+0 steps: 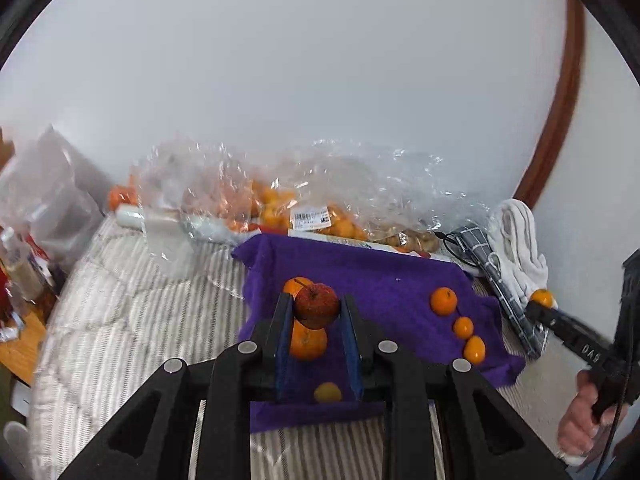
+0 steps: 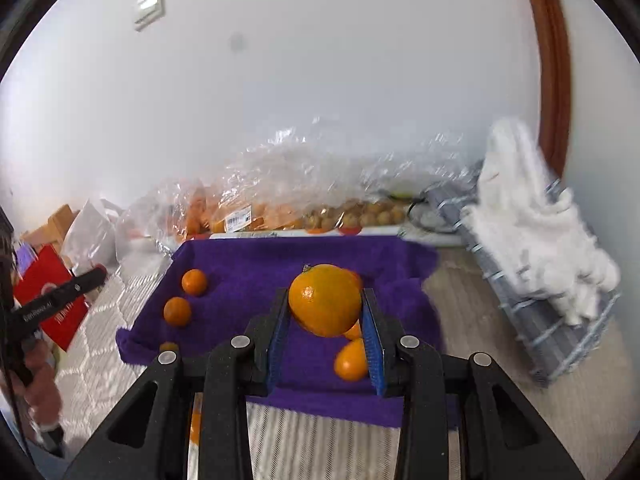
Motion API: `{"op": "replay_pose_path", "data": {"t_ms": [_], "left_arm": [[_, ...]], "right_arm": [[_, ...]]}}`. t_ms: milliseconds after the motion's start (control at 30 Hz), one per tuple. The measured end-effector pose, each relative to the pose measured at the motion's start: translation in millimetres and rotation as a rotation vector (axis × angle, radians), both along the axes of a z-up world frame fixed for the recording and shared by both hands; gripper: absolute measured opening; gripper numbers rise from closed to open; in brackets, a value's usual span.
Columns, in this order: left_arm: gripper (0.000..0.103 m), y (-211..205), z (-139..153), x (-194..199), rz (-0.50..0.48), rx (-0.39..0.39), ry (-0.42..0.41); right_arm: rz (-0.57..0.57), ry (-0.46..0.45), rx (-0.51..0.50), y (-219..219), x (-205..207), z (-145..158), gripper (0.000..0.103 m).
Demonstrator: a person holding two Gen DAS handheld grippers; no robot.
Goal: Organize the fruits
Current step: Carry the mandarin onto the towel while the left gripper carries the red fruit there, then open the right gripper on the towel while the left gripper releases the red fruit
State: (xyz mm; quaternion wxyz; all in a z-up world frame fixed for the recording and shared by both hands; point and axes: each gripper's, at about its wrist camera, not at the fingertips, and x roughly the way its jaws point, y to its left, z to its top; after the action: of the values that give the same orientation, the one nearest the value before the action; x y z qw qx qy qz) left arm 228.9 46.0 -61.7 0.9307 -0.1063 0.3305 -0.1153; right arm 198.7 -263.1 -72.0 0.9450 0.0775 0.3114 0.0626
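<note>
Setting: a lived-in room of a home, seemingly a bedroom.

Evidence: work surface is a striped quilted bed cover (image 1: 120, 300), lower left of the left wrist view, with a purple towel (image 1: 360, 280) spread on it at centre. Crumpled clear grocery bags (image 1: 280, 196) of orange fruit, one bearing a barcode label (image 1: 311, 217), lie along a plain white wall (image 1: 320, 60). Folded white cloth (image 2: 532, 216) at right; curved brown wood trim (image 2: 548, 60) upper right; wall switch plate (image 2: 149, 8) upper left of the right wrist view.
</note>
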Motion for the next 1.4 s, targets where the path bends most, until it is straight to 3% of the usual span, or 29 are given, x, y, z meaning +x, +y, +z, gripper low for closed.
{"op": "replay_pose_path", "data": {"t_ms": [267,500,800,1400], "left_arm": [[0.023,-3.9,-39.7,21.1,-0.011,0.047,0.026],[0.023,-6.1,-58.8,25.1,-0.033,0.047,0.094],[0.023,-23.8,-69.1,23.5,-0.046,0.155,0.094],[0.023,-20.9,-78.2,27.5,-0.024,0.157,0.127]], "right_arm": [[0.0,0.073,0.013,8.9,43.2,-44.9,0.035],[0.028,0.137,-0.052,23.6,54.3,-76.1,0.035],[0.07,0.155,-0.148,48.1,54.7,-90.6,0.034],[0.09,0.197,-0.153,51.9,57.9,-101.9,0.035]]}}
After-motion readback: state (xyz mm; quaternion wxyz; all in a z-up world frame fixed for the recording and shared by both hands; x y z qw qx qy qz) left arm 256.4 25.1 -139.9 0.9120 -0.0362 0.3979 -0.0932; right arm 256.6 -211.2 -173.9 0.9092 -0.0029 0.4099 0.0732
